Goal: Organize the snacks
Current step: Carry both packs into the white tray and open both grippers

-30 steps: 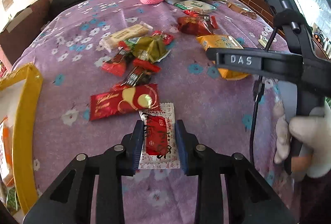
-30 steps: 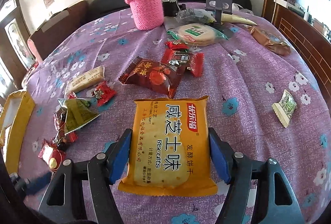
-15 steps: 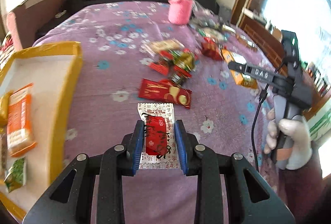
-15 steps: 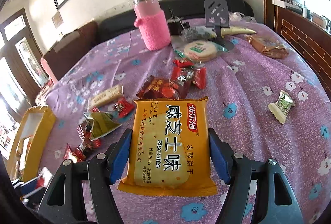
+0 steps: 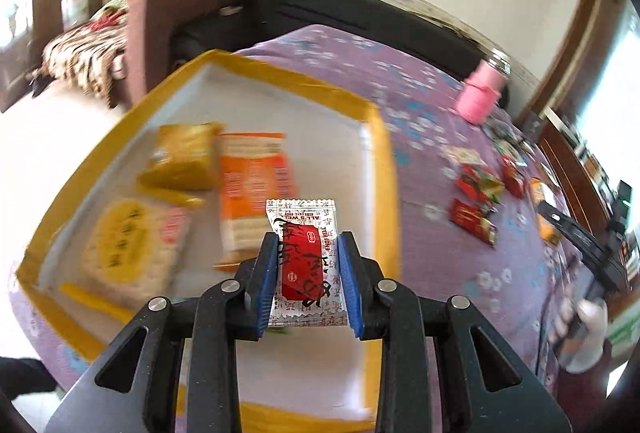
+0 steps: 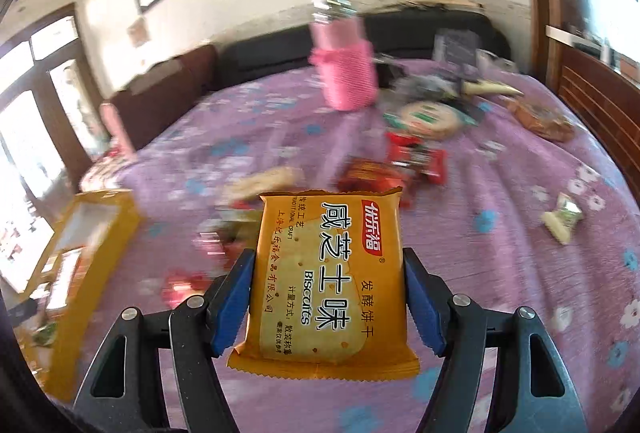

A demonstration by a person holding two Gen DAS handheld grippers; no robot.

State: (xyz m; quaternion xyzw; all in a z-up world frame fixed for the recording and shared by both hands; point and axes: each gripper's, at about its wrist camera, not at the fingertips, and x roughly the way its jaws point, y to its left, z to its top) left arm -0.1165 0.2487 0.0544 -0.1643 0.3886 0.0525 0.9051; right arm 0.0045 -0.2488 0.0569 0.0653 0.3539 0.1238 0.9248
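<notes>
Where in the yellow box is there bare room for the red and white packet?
The box has bare white floor along its right wall, beside the orange packet, and along its far wall. The left half is crowded: yellow bag, round cracker pack.

Surface: purple floral tablecloth (image 6: pixel 280 105) — covers the whole table.
Left edge: yellow-rimmed tray (image 5: pixel 384 169), holding packets.
Far side: pink-sleeved flask (image 6: pixel 348 77), upright.
Centre: loose red wrapped snacks (image 6: pixel 416 157) — clustered.
Right: single green-and-white candy (image 6: pixel 562 219), well apart from the cluster.
</notes>
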